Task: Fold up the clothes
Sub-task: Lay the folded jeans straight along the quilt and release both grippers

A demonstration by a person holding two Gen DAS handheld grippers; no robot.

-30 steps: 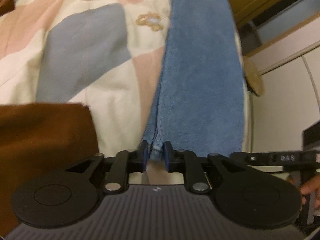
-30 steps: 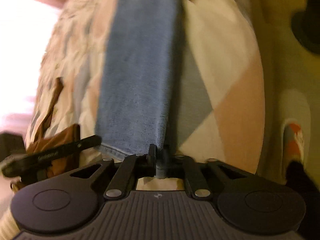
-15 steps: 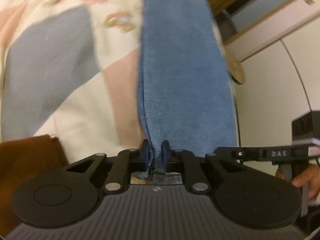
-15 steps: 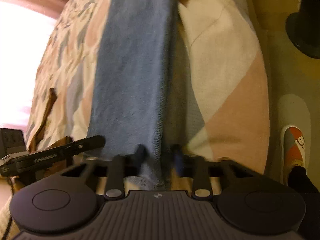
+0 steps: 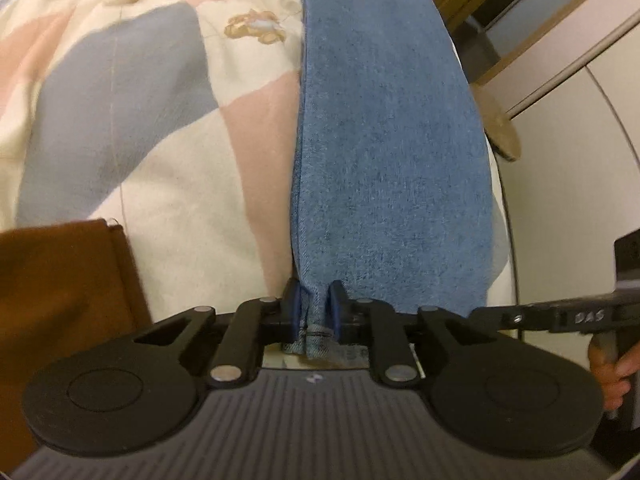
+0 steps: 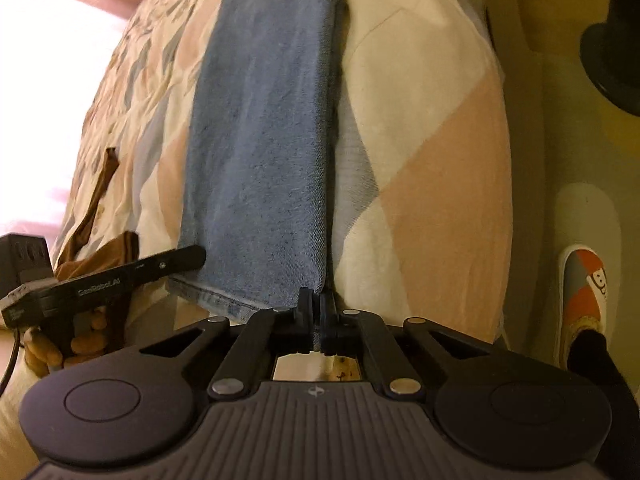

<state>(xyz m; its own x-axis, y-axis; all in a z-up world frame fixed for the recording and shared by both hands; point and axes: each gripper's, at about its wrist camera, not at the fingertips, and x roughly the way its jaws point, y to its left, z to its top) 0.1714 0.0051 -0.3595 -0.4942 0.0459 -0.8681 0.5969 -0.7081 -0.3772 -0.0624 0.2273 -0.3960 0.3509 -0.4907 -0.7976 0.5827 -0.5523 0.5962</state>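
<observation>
**Jeans stretched along the bed**

We see a bed (image 5: 120, 128) under a patchwork cover, jeans (image 5: 384, 140) lying lengthwise along it. Our left claw (image 5: 314, 304), jaws opening, brackets the hem; our right claw (image 6: 317, 306) pinches the hem corner, closed.

Probably a home bedroom: a bed with a patchwork quilt (image 5: 168, 152), a slippered foot (image 6: 586, 292) beside it.

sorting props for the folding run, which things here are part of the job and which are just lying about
Part of the job:
- blue jeans, hem corners gripped
- left gripper, jaws opening, hem between them
- right gripper, shut on the hem edge
- brown garment

Lying about:
- patterned bedspread
- slipper on the floor
</observation>
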